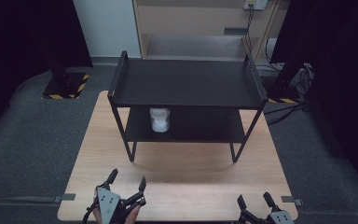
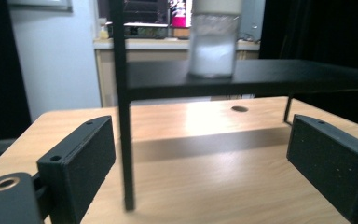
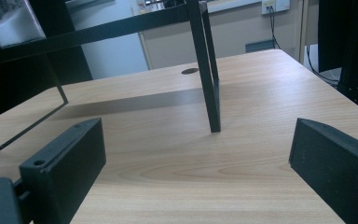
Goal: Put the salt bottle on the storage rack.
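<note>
A clear jar (image 1: pixel 160 120) with a white lid and white contents stands upright on the lower shelf of a black two-tier rack (image 1: pixel 186 84), left of that shelf's middle and under the top shelf. In the left gripper view the jar (image 2: pixel 213 39) sits behind the rack's near front leg. The rack stands on the far half of a light wooden table (image 1: pixel 177 177), its top shelf bare. In front of the rack, near the table's front edge, the left gripper (image 1: pixel 127 182) hovers ahead of the rack's left front leg, its fingers spread wide and holding nothing. The right gripper (image 1: pixel 254 200) sits low at the table's front right, beyond the rack's right front leg, its fingers likewise spread apart and empty.
</note>
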Tool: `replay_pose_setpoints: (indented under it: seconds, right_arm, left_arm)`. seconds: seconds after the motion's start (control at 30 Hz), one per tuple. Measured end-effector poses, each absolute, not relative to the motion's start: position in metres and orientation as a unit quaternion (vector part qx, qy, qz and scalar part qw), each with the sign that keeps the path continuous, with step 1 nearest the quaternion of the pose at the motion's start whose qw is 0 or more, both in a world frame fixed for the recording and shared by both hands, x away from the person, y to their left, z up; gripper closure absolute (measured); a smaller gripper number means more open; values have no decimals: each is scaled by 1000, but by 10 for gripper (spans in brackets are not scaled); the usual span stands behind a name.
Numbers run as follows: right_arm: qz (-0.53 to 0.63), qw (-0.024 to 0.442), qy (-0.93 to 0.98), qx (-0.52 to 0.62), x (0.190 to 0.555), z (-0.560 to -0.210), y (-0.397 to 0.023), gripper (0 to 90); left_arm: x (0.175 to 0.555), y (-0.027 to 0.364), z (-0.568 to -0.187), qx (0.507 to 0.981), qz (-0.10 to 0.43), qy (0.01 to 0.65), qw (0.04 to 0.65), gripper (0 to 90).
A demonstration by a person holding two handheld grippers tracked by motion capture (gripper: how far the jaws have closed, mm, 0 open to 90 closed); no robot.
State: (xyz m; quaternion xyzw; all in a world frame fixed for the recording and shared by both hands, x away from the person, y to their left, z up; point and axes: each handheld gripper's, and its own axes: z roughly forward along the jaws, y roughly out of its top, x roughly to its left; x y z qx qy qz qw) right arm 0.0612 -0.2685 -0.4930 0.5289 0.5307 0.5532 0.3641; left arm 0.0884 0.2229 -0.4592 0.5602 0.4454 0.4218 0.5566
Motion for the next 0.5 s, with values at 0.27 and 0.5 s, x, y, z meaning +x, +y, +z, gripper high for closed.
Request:
replay_pose_setpoints:
  seconds: [0.27,0.5]
  right_arm:
    - [557,372,525,525,60,-493,-268,37]
    - [557,374,523,526,60,-494,-266,37]
  left_arm:
    - [81,245,-470,567,428,442,547,67]
    - [79,258,-478,554,435,455,545,67]
